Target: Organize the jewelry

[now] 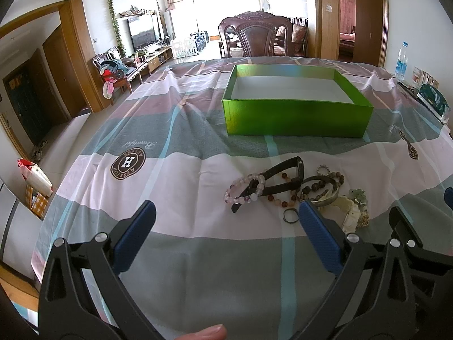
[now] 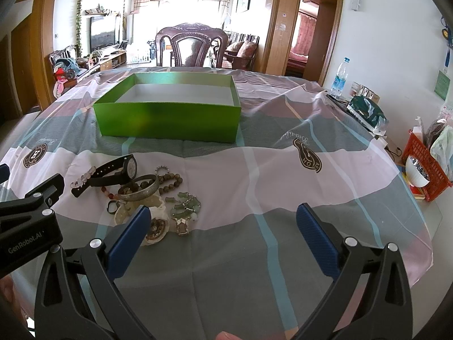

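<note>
Risk: the pieces lie heaped and overlapping, so a pinch on one could drag a neighbour or snag a strand; the loose cloth could bunch under a low finger.
Risk 2: both tools sit close together near the pile, so they could knock each other if both go in at once.
Left hand-held gripper: jaws wide apart, holding nothing; above the near table edge.
Right hand-held gripper: jaws wide apart, empty; also at the near edge.
Jewelry pile: on the cloth, near side of the table, between the grippers and the box.
Pile vs left gripper: just beyond and beside its right finger tip, mostly right of the gap.
Pile vs right gripper: at and beyond its left finger tip, left of the gap.
Watch: far-left part of the pile, strap lying across a pale bead bracelet.
Bangle: mid-pile, resting on brown beads.
Box: green, open, looks empty; far of the pile, well apart.
Stage (judged): nothing boxed yet; first pick pending.
</note>
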Demonstrator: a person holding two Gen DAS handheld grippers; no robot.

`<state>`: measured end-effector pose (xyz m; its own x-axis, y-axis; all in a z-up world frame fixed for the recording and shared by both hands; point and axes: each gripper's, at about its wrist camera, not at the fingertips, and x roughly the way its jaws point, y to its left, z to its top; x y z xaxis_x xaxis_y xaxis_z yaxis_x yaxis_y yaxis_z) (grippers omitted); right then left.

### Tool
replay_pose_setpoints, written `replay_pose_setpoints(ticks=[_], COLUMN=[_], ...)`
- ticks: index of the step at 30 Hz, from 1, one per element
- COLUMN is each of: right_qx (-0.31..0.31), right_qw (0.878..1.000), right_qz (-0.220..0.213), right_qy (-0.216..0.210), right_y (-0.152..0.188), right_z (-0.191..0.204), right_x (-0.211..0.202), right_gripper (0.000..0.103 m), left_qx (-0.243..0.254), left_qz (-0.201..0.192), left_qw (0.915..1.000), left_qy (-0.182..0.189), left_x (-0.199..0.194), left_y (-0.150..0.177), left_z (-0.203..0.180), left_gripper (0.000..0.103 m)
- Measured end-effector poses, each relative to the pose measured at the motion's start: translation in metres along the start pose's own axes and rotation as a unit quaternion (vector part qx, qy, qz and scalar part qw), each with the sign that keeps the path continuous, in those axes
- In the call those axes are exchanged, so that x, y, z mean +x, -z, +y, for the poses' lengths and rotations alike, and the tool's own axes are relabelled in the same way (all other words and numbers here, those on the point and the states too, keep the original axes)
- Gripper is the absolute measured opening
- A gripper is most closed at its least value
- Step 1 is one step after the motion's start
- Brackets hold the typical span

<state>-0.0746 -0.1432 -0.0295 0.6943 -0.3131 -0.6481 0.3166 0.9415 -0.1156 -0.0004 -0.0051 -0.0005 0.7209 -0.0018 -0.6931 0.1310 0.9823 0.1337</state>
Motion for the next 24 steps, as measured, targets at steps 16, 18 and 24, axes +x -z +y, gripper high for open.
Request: replay_pose_setpoints(ticks=[16,18,24], right_qx=[0.000,0.000,0.000], right_qw=[1.000,1.000,1.000], right_qz=[0.001,0.001,0.002], right_qy=[0.000,0.000,0.000], right_y=[0.0008,0.0009,0.0013], right_z=[0.0009,0.0008,0.0009], right_x=[0.0010,0.0013,0.0021], right_gripper=[0.101,0.101,0.101], left_qx=[-0.001,-0.001,-0.002], left_qz=[0.001,0.001,0.001], left_qw=[1.0000,1.0000,1.0000], left_qy=[0.002,0.002,0.003], left_x=[-0.0004,-0.0006,-0.0003], left_y=[0.0003,0.0003,0.0002], left_z=[0.0052,0.0050,0.0054], left_gripper=[0.100,0.100,0.100])
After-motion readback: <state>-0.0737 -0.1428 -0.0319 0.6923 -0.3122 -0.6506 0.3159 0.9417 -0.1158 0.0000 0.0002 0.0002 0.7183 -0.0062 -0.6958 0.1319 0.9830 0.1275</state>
